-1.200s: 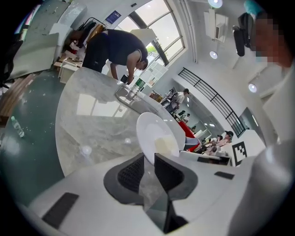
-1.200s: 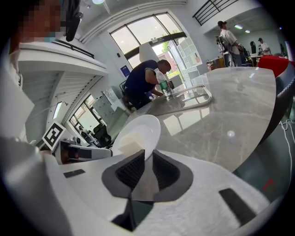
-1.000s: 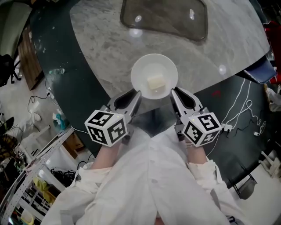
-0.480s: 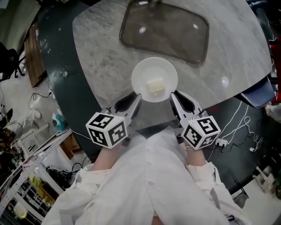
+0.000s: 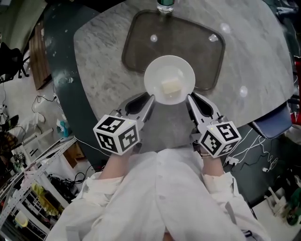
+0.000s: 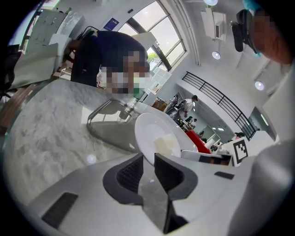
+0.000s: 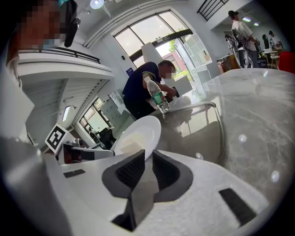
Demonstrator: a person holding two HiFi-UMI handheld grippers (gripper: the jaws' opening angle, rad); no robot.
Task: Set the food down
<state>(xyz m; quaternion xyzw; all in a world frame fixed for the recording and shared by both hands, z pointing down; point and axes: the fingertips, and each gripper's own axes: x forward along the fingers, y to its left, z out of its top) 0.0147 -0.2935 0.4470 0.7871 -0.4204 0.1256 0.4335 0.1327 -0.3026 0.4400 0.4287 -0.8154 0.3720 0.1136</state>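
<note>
A white plate carries a pale block of food and hangs over the near edge of a dark tray on the marble table. My left gripper is shut on the plate's near-left rim and my right gripper is shut on its near-right rim. In the left gripper view the plate stands edge-on between the jaws of the left gripper, the food resting inside. The right gripper view shows the plate pinched the same way by the right gripper.
A clear bottle stands just beyond the tray's far edge. A person in dark clothes sits across the table. A blue object lies off the table's right edge. Cables and clutter cover the floor at the left.
Both grippers have carried the plate forward, from the table's near edge to over the tray's near rim. The grip on the plate is unchanged.
</note>
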